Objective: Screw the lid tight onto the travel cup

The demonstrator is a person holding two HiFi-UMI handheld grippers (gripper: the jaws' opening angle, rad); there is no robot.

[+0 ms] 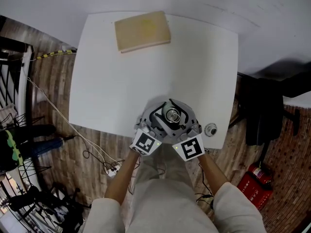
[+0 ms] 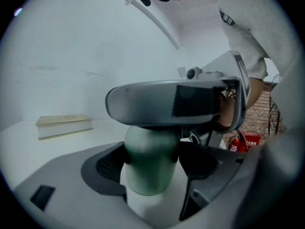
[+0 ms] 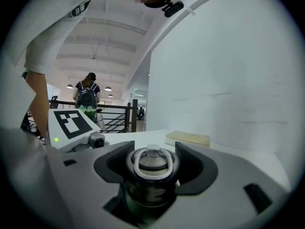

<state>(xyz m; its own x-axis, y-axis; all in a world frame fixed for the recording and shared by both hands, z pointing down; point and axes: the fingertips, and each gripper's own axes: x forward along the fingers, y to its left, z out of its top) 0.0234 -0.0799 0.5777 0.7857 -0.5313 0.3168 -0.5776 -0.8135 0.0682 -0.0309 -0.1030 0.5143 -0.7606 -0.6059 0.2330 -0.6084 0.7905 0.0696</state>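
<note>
The travel cup (image 1: pixel 171 114) stands near the front edge of the white table (image 1: pixel 121 81), with both grippers closed round it. Its green body (image 2: pixel 150 161) sits between the dark pads of my left gripper (image 2: pixel 152 173), which press on its sides. Higher up, the metal lid (image 3: pixel 152 163) with its ring handle is held between the pads of my right gripper (image 3: pixel 152 171). The right gripper's grey jaw (image 2: pixel 176 104) crosses the cup's top in the left gripper view and hides the lid there. From the head view, the left gripper (image 1: pixel 163 121) and right gripper (image 1: pixel 181 121) meet over the cup.
A flat tan book (image 1: pixel 142 30) lies at the table's far edge. A small round metal piece (image 1: pixel 210 129) sits at the front right corner. A black chair (image 1: pixel 267 110) and a red fire extinguisher (image 1: pixel 252 183) stand right of the table; cables run over the floor at left.
</note>
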